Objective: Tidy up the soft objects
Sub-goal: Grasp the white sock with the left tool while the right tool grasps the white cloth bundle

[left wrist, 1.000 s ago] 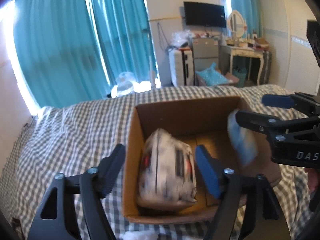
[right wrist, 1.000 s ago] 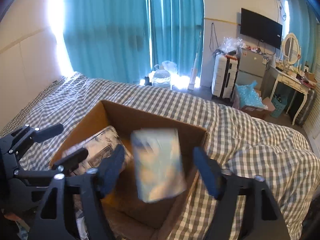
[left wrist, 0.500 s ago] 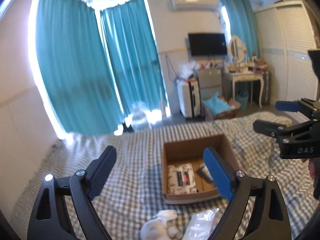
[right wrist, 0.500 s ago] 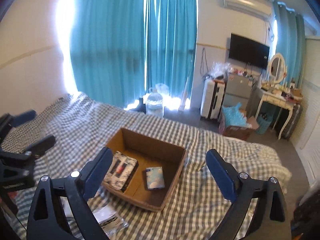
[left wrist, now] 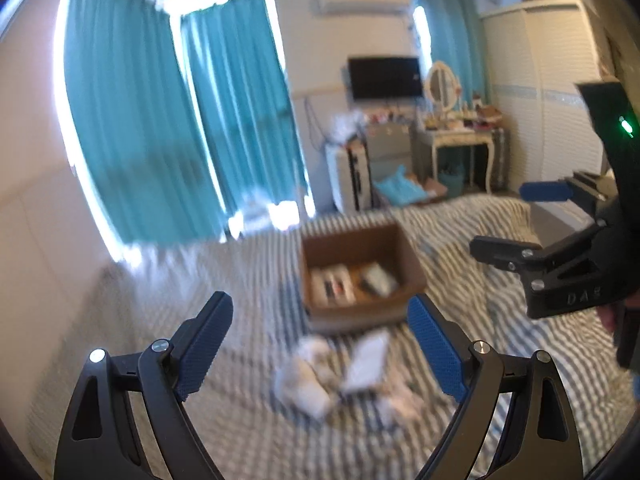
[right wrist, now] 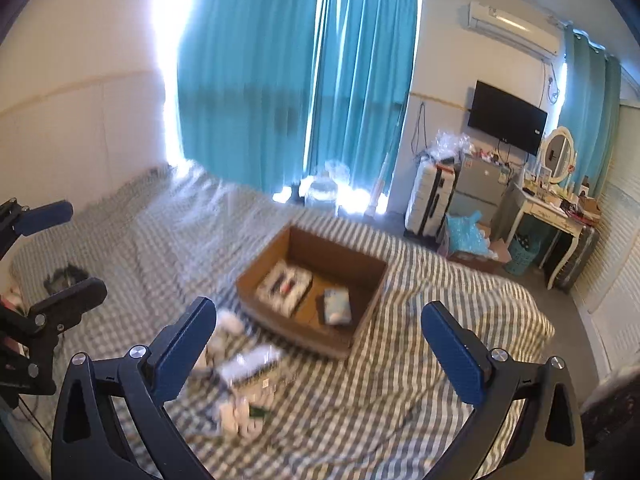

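Observation:
An open cardboard box (right wrist: pixel 362 264) (left wrist: pixel 404 252) sits on the checked bed. Inside lie a patterned white soft pack (right wrist: pixel 284 286) (left wrist: pixel 332 286) on the left and a small light-blue pack (right wrist: pixel 337 306) (left wrist: pixel 378 278) on the right. Several white soft items and a clear packet (right wrist: pixel 246 384) (left wrist: pixel 344 372) lie on the bed in front of the box. My left gripper (left wrist: pixel 320 346) is open and empty, high above the bed. My right gripper (right wrist: pixel 320 354) is open and empty, also held high; it shows at the right of the left wrist view (left wrist: pixel 520 220).
The checked bedspread (right wrist: pixel 420 392) covers the bed. Teal curtains (right wrist: pixel 300 80), a suitcase (right wrist: pixel 432 200), a small fridge (right wrist: pixel 480 190), a dressing table (right wrist: pixel 556 216) and a wall TV (right wrist: pixel 506 118) stand beyond. A dark item (right wrist: pixel 64 276) lies at the bed's left.
Both grippers have let their packs drop into the box and pulled up and back. The box now looks small and far, and loose items in front of it have come into view.

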A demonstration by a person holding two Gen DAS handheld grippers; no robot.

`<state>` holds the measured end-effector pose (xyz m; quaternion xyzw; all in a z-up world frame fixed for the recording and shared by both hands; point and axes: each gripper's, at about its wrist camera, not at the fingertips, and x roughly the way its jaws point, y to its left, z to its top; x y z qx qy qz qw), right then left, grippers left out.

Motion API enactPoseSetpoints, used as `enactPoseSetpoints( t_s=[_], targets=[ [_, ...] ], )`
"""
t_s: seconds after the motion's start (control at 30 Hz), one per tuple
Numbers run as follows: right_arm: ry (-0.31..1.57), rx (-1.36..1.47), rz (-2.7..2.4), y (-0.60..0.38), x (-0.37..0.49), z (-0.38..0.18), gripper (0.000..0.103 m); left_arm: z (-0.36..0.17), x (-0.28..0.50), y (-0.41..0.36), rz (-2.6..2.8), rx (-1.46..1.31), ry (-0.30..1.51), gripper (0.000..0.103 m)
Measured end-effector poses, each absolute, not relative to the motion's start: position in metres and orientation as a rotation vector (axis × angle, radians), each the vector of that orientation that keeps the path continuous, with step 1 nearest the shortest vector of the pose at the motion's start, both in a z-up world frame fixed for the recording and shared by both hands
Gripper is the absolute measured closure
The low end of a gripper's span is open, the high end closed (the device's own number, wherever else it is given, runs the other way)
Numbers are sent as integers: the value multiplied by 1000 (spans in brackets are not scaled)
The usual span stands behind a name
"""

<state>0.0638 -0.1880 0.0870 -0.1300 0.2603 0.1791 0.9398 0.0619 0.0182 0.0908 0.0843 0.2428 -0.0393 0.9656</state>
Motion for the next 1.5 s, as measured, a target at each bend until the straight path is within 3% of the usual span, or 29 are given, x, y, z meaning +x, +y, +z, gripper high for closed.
enactPoseSetpoints(
  t_s=[0.27, 0.43, 0.73, 0.83, 0.9, 1.0, 1.13, 1.37, 1.5],
  targets=[
    [722, -253, 375, -173, 61, -42, 0, -26, 75, 29, -32, 51, 711, 12],
    [826, -275, 409, -148, 77, -107, 0, -68, 105, 35, 29, 81, 764, 12],
    [878, -260, 498, -115, 95, -146, 4, -110, 132, 63, 59, -7, 814, 13],
    [892, -255, 492, -108, 98, -159, 22, -122, 134, 66, 72, -3, 859, 13],
    [920, -229, 495, -110, 101, -167, 45, -121, 135, 65, 57, -12, 854, 13],
    [894, -212, 472, -119, 100, -162, 70, -123, 137, 65, 55, -18, 855, 15],
    [838, -138, 446, -143, 96, -144, 76, -129, 142, 64, 54, -21, 885, 15],
    [823, -51, 359, -191, 98, -135, 79, -138, 151, 60, 44, -26, 906, 16],
    [818, 36, 340, -212, 104, -130, 79, -148, 160, 61, 43, -47, 929, 40]
  ],
)
